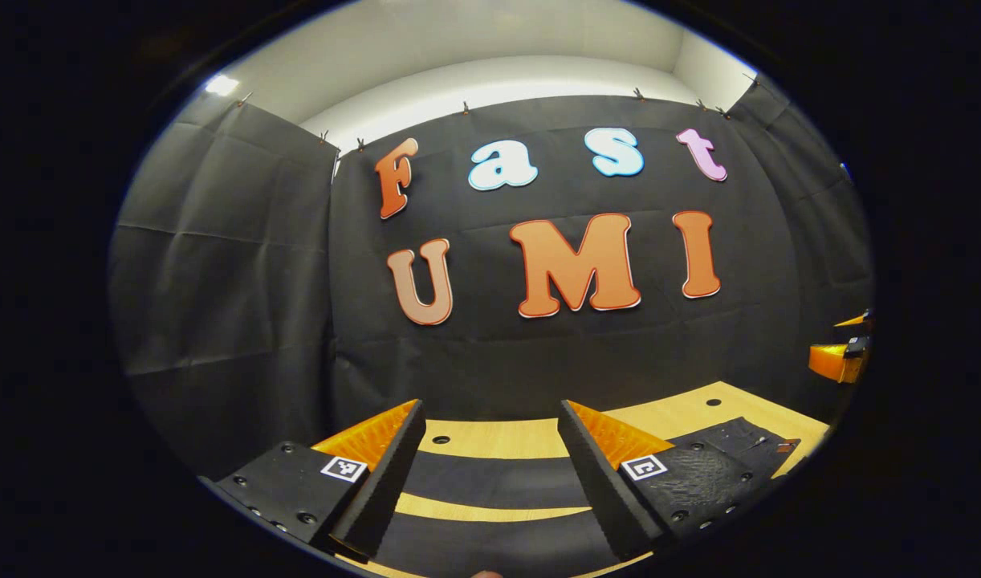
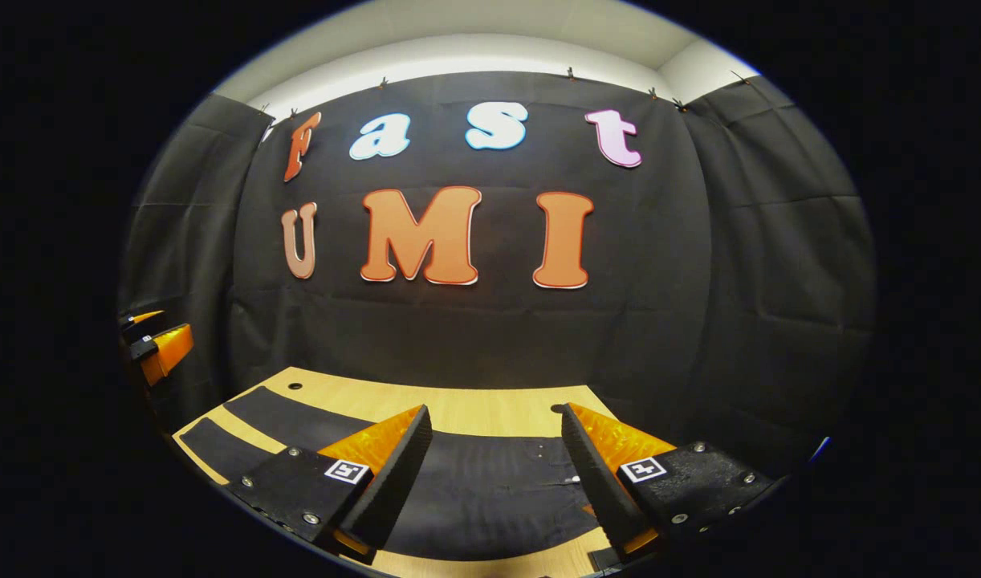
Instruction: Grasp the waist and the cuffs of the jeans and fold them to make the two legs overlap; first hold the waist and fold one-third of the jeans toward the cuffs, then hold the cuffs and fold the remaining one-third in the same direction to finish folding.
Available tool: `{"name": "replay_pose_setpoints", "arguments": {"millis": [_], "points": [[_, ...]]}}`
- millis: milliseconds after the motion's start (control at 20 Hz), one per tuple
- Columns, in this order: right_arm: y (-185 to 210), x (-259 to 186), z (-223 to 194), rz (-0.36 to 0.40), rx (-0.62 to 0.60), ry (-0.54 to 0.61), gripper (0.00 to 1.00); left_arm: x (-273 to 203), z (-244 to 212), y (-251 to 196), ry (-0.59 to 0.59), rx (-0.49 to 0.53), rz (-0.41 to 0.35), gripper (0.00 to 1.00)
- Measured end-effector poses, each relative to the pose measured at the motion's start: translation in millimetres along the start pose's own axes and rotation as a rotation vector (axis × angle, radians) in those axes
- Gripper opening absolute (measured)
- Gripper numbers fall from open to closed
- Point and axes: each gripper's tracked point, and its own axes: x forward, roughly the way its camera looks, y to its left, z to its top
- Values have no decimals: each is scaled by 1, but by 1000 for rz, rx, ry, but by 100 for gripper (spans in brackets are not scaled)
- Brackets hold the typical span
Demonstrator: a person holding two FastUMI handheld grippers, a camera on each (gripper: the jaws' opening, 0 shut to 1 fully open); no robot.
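Left gripper (image 1: 490, 474) held level above the wooden table (image 1: 490, 437), fingers spread wide, nothing between them. Right gripper (image 2: 494, 474) likewise level, fingers apart and empty. Dark jeans (image 2: 490, 490) lie flat on the table, legs parted, beneath both grippers.

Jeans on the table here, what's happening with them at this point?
A pair of dark jeans lies spread flat on a wooden table, legs side by side and not yet folded. A person holds a hand-held gripper over each end: the left hand-held gripper hovers open above the two legs, the right hand-held gripper hovers open above the waist end. Neither has taken hold of the cloth.
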Motion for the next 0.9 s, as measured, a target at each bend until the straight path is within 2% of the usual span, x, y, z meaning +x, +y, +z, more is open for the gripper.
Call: {"name": "replay_pose_setpoints", "arguments": {"millis": [150,250,400,600,800,900], "points": [[-25,8,-19,-52,12,57,98,5,-24,19,70,-67,56,100],[-37,14,-40,-75,63,124,98,10,-46,32,154,-141,103,99],[-55,21,-75,-99,143,237,98,11,-79,58,250,-199,180,100],[-77,29,-131,-131,271,425,98,9,-119,88,369,-263,261,98],[-92,26,-197,-153,390,649,98,0,-176,109,545,-386,330,98],[-94,26,-217,-167,446,736,99,-9,-205,121,635,-451,358,98]]}}
